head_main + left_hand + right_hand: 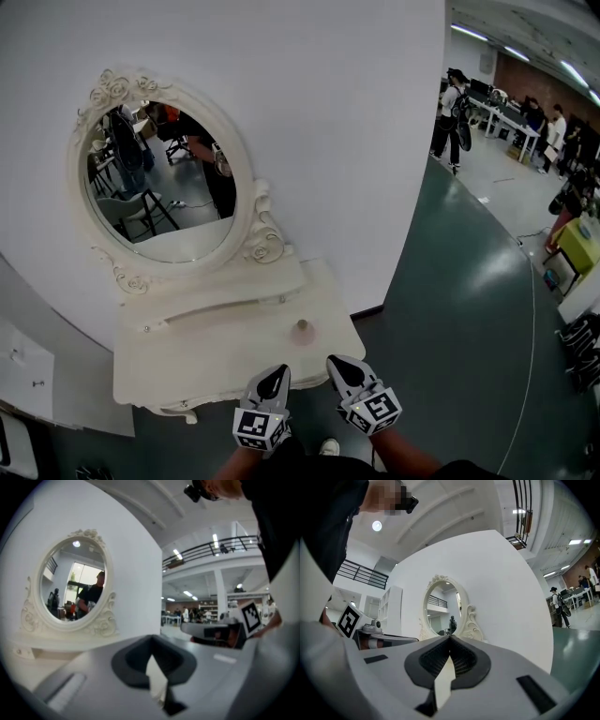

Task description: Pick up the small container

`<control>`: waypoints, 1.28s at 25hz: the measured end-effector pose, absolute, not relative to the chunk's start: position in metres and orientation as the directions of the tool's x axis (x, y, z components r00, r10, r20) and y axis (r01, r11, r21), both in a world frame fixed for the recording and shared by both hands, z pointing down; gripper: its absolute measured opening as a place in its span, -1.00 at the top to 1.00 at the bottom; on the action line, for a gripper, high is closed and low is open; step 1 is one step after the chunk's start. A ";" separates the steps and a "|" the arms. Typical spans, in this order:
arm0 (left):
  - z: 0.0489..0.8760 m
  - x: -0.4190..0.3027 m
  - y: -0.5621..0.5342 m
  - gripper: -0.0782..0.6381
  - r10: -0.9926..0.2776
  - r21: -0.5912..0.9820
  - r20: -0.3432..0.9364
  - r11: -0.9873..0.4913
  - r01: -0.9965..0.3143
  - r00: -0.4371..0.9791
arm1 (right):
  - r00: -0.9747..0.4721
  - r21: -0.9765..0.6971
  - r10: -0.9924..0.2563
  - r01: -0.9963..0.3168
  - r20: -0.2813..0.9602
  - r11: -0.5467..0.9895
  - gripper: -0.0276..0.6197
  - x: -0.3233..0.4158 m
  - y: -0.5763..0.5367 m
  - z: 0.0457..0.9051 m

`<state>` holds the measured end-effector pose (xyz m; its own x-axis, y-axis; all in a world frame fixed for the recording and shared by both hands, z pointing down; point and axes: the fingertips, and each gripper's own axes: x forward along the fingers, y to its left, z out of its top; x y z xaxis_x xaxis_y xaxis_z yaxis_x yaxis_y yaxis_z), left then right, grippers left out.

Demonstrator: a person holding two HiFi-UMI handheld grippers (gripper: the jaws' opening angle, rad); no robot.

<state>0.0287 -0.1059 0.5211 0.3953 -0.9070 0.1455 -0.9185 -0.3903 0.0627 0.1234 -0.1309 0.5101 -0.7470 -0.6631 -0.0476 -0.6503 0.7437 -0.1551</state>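
Observation:
A small pale pink container (302,332) stands upright on the white vanity table (187,361), near its front right part. My left gripper (274,377) and my right gripper (346,368) hover side by side just short of the table's front edge, below the container. Both point toward the wall. In the left gripper view the left gripper (151,640) has its jaws together and nothing between them. The right gripper (450,638) is likewise shut and empty. Neither gripper view shows the container.
An oval mirror (164,183) in an ornate white frame stands at the back of the table against a white wall (328,112). Dark green floor (459,319) stretches to the right, where people stand by desks (506,117). A white cabinet (23,366) is at the left.

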 end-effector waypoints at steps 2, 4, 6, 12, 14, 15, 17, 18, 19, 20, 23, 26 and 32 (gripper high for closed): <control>0.520 0.019 -0.114 0.76 -0.908 0.099 0.138 -0.385 -0.918 0.396 | -0.750 -0.153 -0.659 -0.647 -0.051 0.747 0.90 0.113 -0.138 0.508; 0.518 0.012 -0.123 0.76 -0.907 0.102 0.122 -0.392 -0.914 0.403 | -0.750 -0.145 -0.659 -0.647 -0.050 0.748 0.90 0.103 -0.146 0.508; 0.516 0.006 -0.133 0.76 -0.905 0.087 0.111 -0.404 -0.911 0.411 | -0.747 -0.137 -0.663 -0.653 -0.048 0.745 0.90 0.093 -0.154 0.506; 0.508 -0.025 -0.160 0.76 -0.904 0.082 0.076 -0.415 -0.906 0.421 | -0.758 -0.093 -0.648 -0.642 -0.078 0.761 0.90 0.053 -0.181 0.484; 0.507 -0.035 -0.168 0.76 -0.903 0.080 0.067 -0.420 -0.904 0.425 | -0.759 -0.084 -0.647 -0.641 -0.081 0.763 0.90 0.041 -0.189 0.481; 0.506 -0.040 -0.171 0.76 -0.903 0.079 0.064 -0.421 -0.904 0.426 | -0.759 -0.082 -0.647 -0.641 -0.079 0.763 0.90 0.036 -0.192 0.481; 0.505 -0.051 -0.178 0.76 -0.903 0.078 0.059 -0.421 -0.903 0.426 | -0.757 -0.079 -0.649 -0.644 -0.074 0.761 0.90 0.026 -0.198 0.483; 0.506 -0.057 -0.181 0.76 -0.903 0.078 0.058 -0.421 -0.904 0.425 | -0.756 -0.077 -0.651 -0.647 -0.071 0.759 0.90 0.021 -0.201 0.484; 0.507 -0.064 -0.184 0.76 -0.904 0.078 0.059 -0.419 -0.904 0.424 | -0.754 -0.076 -0.654 -0.650 -0.066 0.757 0.90 0.017 -0.203 0.486; 0.509 -0.070 -0.187 0.76 -0.904 0.079 0.059 -0.418 -0.905 0.423 | -0.751 -0.074 -0.657 -0.653 -0.061 0.754 0.90 0.012 -0.206 0.489; 0.514 -0.084 -0.192 0.76 -0.901 0.080 0.060 -0.426 -0.901 0.430 | -0.739 -0.064 -0.672 -0.669 -0.041 0.740 0.90 0.002 -0.211 0.499; 0.516 -0.089 -0.196 0.76 -0.891 0.103 0.054 -0.444 -0.890 0.451 | -0.731 -0.055 -0.682 -0.681 -0.015 0.730 0.90 -0.003 -0.215 0.510; 0.520 -0.092 -0.211 0.76 -0.891 0.098 0.056 -0.444 -0.891 0.451 | -0.735 -0.054 -0.678 -0.677 0.015 0.734 0.90 -0.008 -0.226 0.521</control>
